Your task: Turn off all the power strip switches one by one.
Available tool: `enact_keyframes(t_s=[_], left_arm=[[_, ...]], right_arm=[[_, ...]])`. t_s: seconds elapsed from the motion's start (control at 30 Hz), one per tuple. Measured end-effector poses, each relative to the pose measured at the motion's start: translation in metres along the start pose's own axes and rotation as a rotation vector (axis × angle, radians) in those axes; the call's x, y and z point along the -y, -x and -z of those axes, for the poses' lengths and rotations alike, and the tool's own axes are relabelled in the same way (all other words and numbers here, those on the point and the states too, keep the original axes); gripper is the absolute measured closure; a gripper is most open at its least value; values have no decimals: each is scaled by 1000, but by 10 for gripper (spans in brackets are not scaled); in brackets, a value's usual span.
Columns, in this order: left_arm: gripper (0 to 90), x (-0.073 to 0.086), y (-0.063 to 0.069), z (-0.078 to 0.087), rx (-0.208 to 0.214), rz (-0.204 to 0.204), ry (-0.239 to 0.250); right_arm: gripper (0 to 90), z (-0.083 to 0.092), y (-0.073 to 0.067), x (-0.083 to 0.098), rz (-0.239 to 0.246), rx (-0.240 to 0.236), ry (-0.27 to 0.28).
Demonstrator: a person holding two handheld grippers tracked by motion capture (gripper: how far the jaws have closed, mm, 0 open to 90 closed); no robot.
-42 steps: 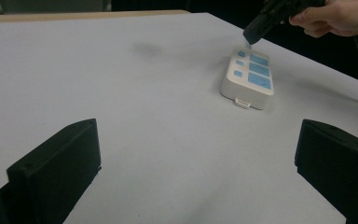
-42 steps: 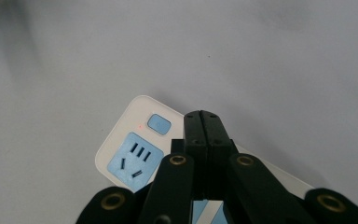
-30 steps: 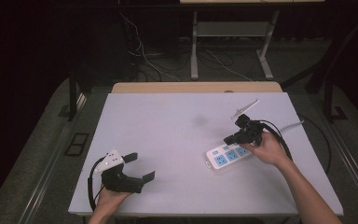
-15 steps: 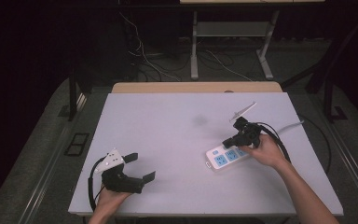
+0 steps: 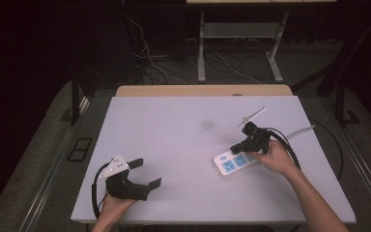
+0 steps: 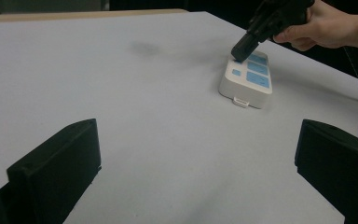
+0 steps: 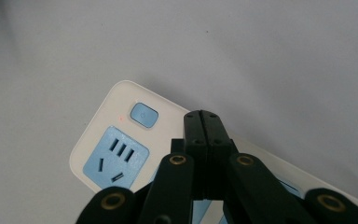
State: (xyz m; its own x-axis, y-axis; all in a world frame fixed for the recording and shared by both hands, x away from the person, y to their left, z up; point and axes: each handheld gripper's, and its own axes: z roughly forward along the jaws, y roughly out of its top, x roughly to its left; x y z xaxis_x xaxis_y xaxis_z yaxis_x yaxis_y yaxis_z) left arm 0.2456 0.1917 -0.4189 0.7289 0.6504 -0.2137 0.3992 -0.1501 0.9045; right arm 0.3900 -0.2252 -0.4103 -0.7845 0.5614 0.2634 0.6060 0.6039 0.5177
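Note:
A white power strip (image 5: 233, 163) with blue sockets lies on the right half of the white table (image 5: 183, 140). My right gripper (image 5: 235, 148) is shut with nothing between its jaws. Its tips hover over the strip's end close to the blue power button (image 7: 143, 114). In the right gripper view the closed tips (image 7: 207, 122) sit just right of that button, above a blue socket (image 7: 115, 158). The left gripper view shows the strip (image 6: 248, 79) with the right gripper (image 6: 241, 50) pointing down at it. My left gripper (image 5: 146, 172) rests open at the front left of the table, its jaws wide apart.
The strip's white cable (image 5: 299, 130) runs off toward the table's right edge. A faint dark smudge (image 5: 206, 124) marks the table's middle. Behind the table are a wooden ledge (image 5: 203, 90), desk legs and loose cables on the floor.
The right gripper has shifted slightly left and down over the strip's button end. The left gripper has stayed put.

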Motion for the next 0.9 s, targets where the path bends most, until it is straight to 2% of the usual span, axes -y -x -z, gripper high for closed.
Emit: enact_keyframes(t_s=[0.27, 0.37, 0.43, 0.5, 0.6, 0.9], left_arm=[[0, 0, 3, -1, 8, -3, -1], [0, 0, 4, -1, 9, -6, -3], [0, 0, 4, -2, 10, -7, -5], [0, 0, 3, -3, 9, -6, -8], [0, 0, 3, -2, 8, -6, -5], [0, 0, 2, -2, 4, -4, -7]], right_arm=[[900, -1, -1, 4, 11, 4, 33], [900, -1, -1, 4, 12, 8, 30], [900, -1, -4, 3, 26, 29, 21], [900, -3, -6, 3, 20, 10, 15], [900, -4, -7, 2, 39, 23, 12], [900, -4, -7, 2, 29, 22, 19]])
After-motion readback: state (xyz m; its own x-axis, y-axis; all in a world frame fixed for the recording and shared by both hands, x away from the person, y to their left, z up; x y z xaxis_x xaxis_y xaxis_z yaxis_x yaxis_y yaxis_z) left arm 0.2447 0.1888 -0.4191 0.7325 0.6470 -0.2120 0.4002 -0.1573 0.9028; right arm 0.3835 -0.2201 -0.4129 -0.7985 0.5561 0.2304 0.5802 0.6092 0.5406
